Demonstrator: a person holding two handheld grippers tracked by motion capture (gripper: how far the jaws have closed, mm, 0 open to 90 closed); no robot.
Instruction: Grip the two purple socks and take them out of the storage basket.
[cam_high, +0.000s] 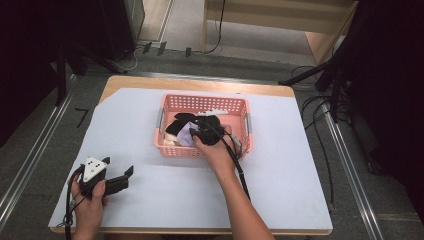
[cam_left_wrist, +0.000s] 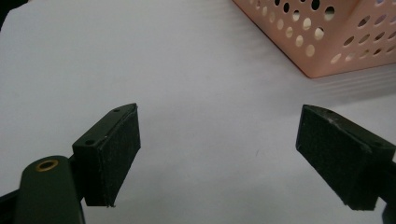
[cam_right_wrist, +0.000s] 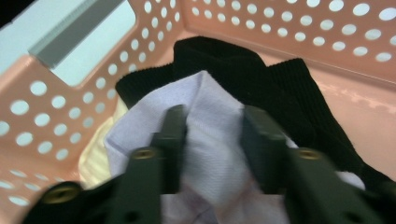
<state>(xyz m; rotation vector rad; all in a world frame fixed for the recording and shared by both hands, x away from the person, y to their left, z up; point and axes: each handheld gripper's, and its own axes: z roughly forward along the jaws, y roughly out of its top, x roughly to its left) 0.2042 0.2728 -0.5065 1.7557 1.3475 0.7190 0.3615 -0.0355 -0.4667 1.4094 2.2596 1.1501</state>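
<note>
I see a pink basket (cam_high: 204, 102) sitting on the white sheet (cam_high: 150, 195) that covers the table, toward the far edge and about midway between its left and right edges. Inside the basket lies a heap of cloth: a lilac cloth (cam_right_wrist: 210, 116) on top, a black ribbed cloth (cam_right_wrist: 289, 93) behind and beside it, and a pale yellow piece (cam_right_wrist: 95, 156) low against the basket's left wall. My right gripper (cam_right_wrist: 212, 130) reaches down into the basket over its near rim, the right hand (cam_high: 216, 152) resting at that rim. In the right gripper view its jaws stand on either side of a raised fold of the lilac cloth, touching it on both sides and pinching it between them, though they have not come fully together. The black cloth lies just beyond the jaw tips, toward the far wall. My left gripper (cam_high: 114, 180) sits near the table's near left corner, well apart from the basket, held in the left hand (cam_high: 90, 202) low over the sheet. In the left gripper view its jaws are spread wide with only bare sheet between them, and a corner of the basket (cam_left_wrist: 327, 37) shows ahead and to the upper right.
</note>
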